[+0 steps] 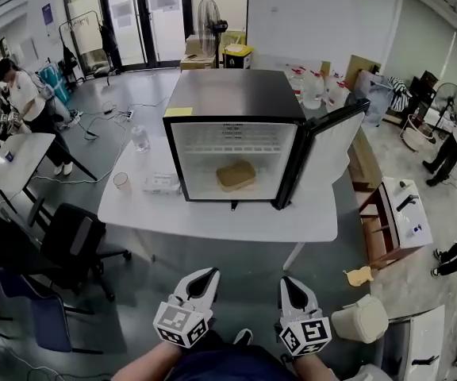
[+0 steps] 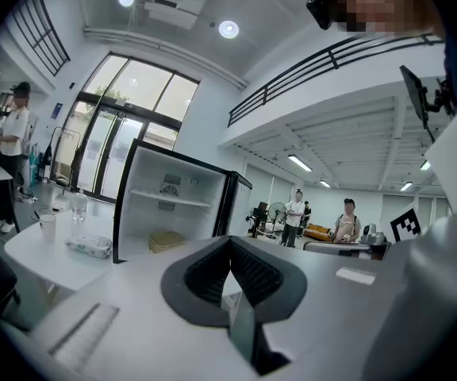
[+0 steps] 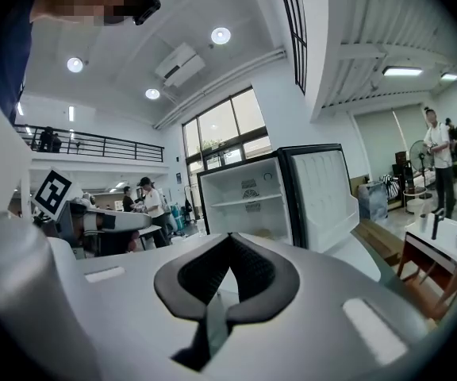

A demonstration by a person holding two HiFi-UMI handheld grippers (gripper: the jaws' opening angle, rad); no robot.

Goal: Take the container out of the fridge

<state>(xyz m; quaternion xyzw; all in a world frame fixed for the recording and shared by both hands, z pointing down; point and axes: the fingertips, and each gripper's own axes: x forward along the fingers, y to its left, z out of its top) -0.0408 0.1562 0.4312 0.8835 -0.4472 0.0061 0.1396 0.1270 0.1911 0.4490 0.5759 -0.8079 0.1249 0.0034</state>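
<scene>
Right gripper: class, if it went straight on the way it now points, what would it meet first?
Probably the open fridge, low in its front opening. The right gripper is some way off, so the depth is uncertain.

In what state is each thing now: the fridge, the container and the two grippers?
Fridge: door open.
Container: inside, on the bottom, not held.
Left gripper: shut, empty, far from the table.
Right gripper: shut, empty, far from the table.
</scene>
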